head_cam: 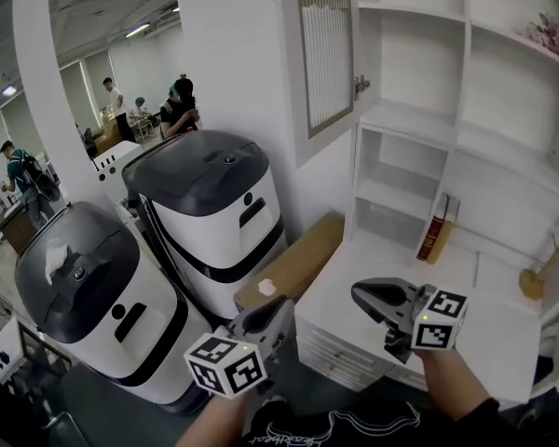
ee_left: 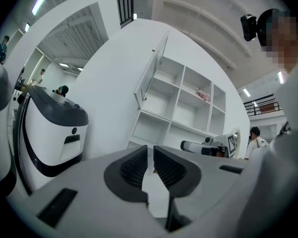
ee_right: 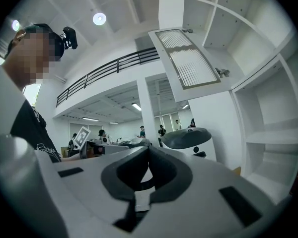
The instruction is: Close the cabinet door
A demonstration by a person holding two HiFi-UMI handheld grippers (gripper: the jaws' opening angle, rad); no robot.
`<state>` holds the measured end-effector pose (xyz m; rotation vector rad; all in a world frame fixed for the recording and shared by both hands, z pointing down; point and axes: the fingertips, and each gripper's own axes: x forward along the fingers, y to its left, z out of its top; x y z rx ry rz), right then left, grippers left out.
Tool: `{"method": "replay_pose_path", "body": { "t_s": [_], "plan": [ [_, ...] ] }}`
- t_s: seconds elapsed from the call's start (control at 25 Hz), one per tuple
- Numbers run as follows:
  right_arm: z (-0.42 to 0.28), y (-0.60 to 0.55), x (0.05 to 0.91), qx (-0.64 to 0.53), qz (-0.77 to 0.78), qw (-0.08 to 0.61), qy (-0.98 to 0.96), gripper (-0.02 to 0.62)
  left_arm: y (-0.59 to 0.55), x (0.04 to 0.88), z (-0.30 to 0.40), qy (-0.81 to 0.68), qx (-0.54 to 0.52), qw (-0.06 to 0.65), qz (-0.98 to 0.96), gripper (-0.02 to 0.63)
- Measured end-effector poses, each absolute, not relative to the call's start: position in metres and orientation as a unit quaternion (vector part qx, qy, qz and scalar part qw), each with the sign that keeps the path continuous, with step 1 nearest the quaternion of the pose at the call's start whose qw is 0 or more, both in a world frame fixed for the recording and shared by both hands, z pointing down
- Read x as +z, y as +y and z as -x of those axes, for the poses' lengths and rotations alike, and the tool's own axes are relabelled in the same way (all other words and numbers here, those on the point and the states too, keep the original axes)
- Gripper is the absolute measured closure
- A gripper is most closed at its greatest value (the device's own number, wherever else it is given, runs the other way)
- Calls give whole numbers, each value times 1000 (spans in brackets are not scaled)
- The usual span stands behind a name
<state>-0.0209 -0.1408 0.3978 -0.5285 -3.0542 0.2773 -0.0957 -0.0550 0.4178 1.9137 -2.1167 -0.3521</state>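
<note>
Cabinet door (head_cam: 326, 49) seen swung open at upper left of cabinet (head_cam: 466, 82); left gripper (ee_left: 150, 155) barely parted, empty; right gripper (ee_right: 148, 157) closed, empty.

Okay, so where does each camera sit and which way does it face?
Head view: on the person's head, looking down at the shelf unit; left tongs, right tongs, forearms show.
Left gripper view: on the left tongs, facing that unit; jaws slightly apart, empty.
Right gripper view: on the right tongs, facing the white machine; jaws together, person's torso left.
Shared: the open cabinet door.
</note>
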Motion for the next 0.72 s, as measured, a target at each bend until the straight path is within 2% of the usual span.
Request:
{"method": "replay_pose_path", "body": {
  "t_s": [0.32,0.44,0.56,0.72],
  "plan": [
    [58,-179,374,85,107,-13,-991,591,-91,358,171,-669,-160,98,-719,531],
    [73,-193,365,84,76,-23,-993,591,-105,322,200,-629,-185,78,-751,494],
    [82,-205,358,85,40,-30,-995,591,-120,289,229,-572,-236,84,-781,431],
    [85,-221,341,74,-6,-31,-997,591,-143,234,258,-480,-296,93,-821,413]
  ]
}}
